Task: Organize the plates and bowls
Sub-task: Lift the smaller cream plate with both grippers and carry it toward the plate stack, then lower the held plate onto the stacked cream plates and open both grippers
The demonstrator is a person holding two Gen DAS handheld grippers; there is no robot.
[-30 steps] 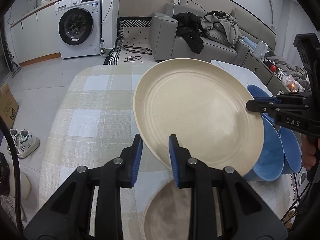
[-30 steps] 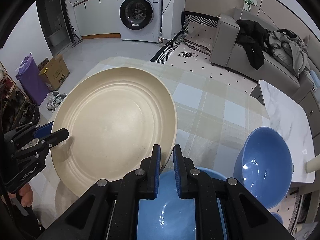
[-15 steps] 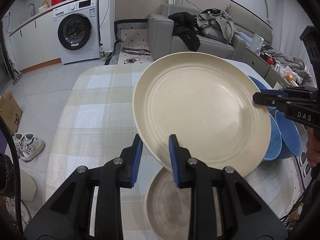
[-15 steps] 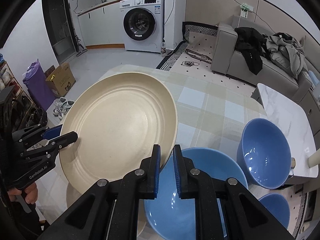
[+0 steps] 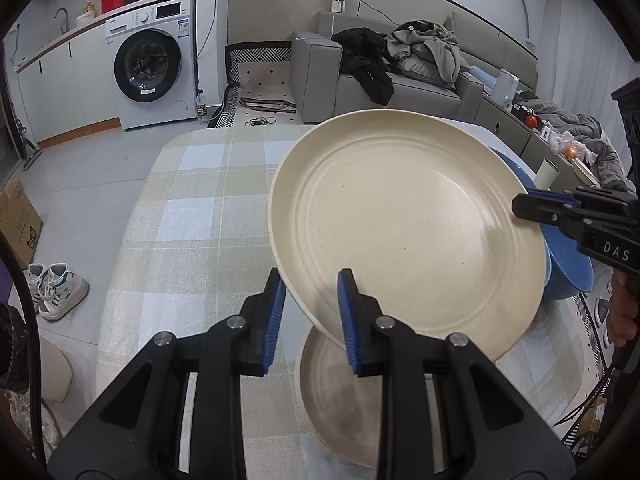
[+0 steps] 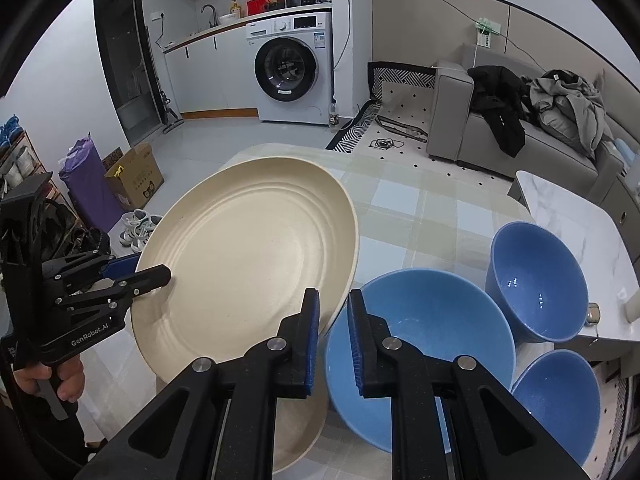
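You hold the big plate [image 5: 404,224] up in the air over the table [image 5: 192,216]. Your left gripper [image 5: 310,316] pinches one edge of it and your right gripper [image 6: 333,334] pinches the other edge, both nearly closed. A smaller plate [image 5: 340,400] lies right under it, so stacking looks not done yet. Three blue bowls sit apart to the right: the big bowl [image 6: 432,328], the middle bowl [image 6: 536,280] and the small bowl [image 6: 560,396]. They look not yet nested. The big plate's rim hangs close to the big bowl, so mind that side. The far checked cloth is free.
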